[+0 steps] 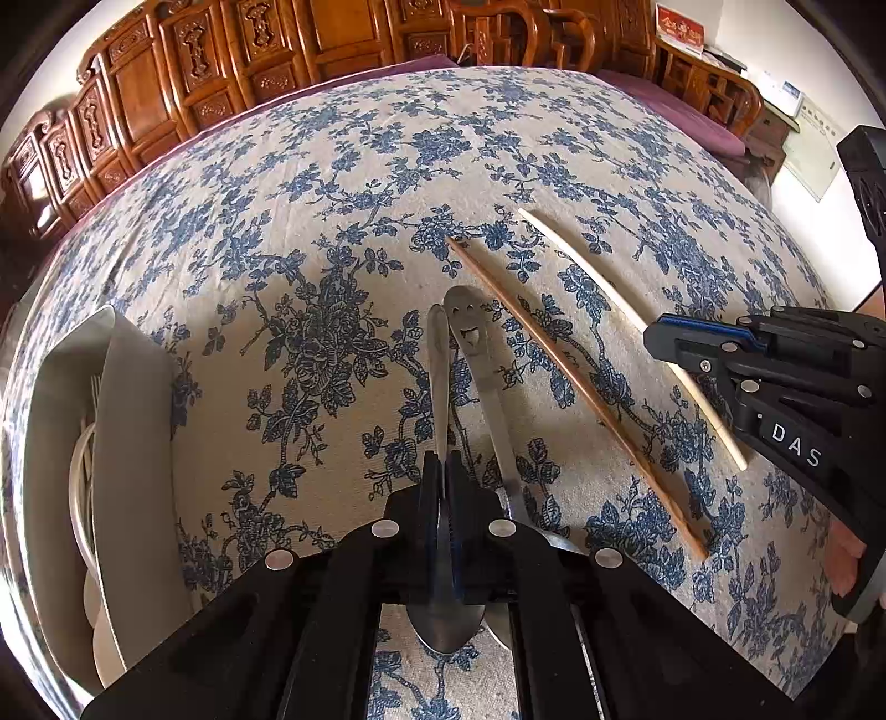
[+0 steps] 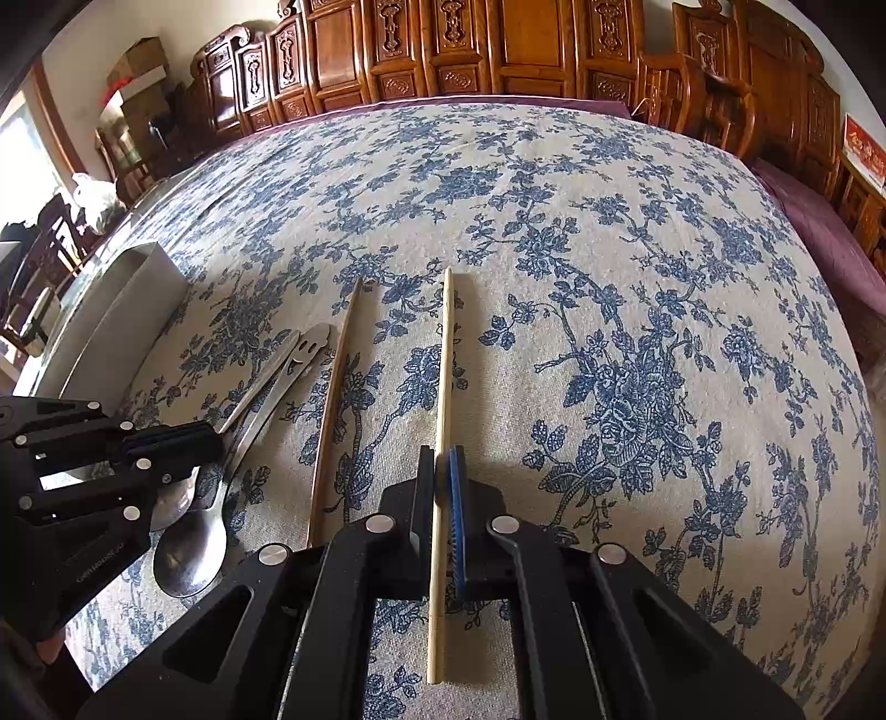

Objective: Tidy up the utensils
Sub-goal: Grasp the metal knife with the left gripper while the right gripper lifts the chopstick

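My left gripper [image 1: 443, 465] is shut on a plain steel spoon [image 1: 437, 360], its bowl under the jaws. Beside it lies a second steel spoon [image 1: 470, 332] with a smiley face on the handle. A brown chopstick [image 1: 576, 387] lies to the right of it on the floral tablecloth. My right gripper [image 2: 441, 459] is shut on a pale chopstick [image 2: 443, 360], which points away along the cloth. The right gripper also shows in the left wrist view [image 1: 664, 338], over the pale chopstick [image 1: 587, 266]. In the right wrist view I see the left gripper [image 2: 205, 437], the smiley spoon [image 2: 299, 354] and the brown chopstick [image 2: 332, 399].
A white utensil holder [image 1: 133, 421] lies at the left edge of the table with a fork and white utensils inside; it also shows in the right wrist view [image 2: 127, 310]. Carved wooden cabinets and chairs [image 2: 498, 50] stand behind the table.
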{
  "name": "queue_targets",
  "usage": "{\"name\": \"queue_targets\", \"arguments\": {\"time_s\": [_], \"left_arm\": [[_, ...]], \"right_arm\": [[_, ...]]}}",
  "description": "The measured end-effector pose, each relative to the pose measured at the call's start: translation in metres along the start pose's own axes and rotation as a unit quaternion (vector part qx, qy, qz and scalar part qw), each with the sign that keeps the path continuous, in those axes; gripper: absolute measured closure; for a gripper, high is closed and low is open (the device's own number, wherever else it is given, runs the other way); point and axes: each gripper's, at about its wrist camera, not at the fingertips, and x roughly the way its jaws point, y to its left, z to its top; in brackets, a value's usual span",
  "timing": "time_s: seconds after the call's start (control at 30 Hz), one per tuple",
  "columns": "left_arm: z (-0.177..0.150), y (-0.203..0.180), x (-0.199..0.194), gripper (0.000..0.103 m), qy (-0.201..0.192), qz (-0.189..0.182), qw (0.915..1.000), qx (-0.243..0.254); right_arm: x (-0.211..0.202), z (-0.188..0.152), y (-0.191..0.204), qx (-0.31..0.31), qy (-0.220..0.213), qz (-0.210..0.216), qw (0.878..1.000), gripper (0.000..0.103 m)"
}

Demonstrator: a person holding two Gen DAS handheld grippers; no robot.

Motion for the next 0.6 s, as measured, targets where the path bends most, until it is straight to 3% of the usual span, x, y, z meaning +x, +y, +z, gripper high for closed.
{"name": "queue_targets", "arguments": {"time_s": [0.2,0.6], "left_arm": [[-0.003,0.009,-0.014,0.101,-0.017,0.0,0.9999,-0.001],[-0.002,0.035,-0.058,0.101,-0.059,-0.005,0.9981,-0.013]], "right_arm": [[0.0,0.002,0.004,0.001,0.002,-0.001,1.0,0.097],[-0.023,0.016,0.022,0.0,-0.038,0.016,0.999,0.097]]}}
